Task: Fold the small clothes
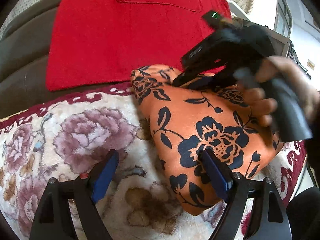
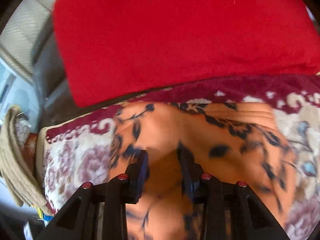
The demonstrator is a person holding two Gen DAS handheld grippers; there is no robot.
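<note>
Right gripper (image 2: pixel 163 158): jaws partly closed with a fold of the orange floral garment (image 2: pixel 210 140) bunched between them; it looks pinched.
Left gripper (image 1: pixel 160 164): spread wide, gripping nothing; one finger rests over the cloth's near edge.
Garment: on the floral blanket (image 1: pixel 70 130), long axis running from the left gripper towards the red cloth (image 1: pixel 120 40).
Nearer: right gripper.
Views: only the left view shows the hand (image 1: pixel 280 100).

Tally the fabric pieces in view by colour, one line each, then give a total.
Orange with black flowers: 1, the orange garment
Plain red: 1, the red cloth
Cream with mauve flowers and maroon border: 1, the floral blanket
Total: 3
</note>
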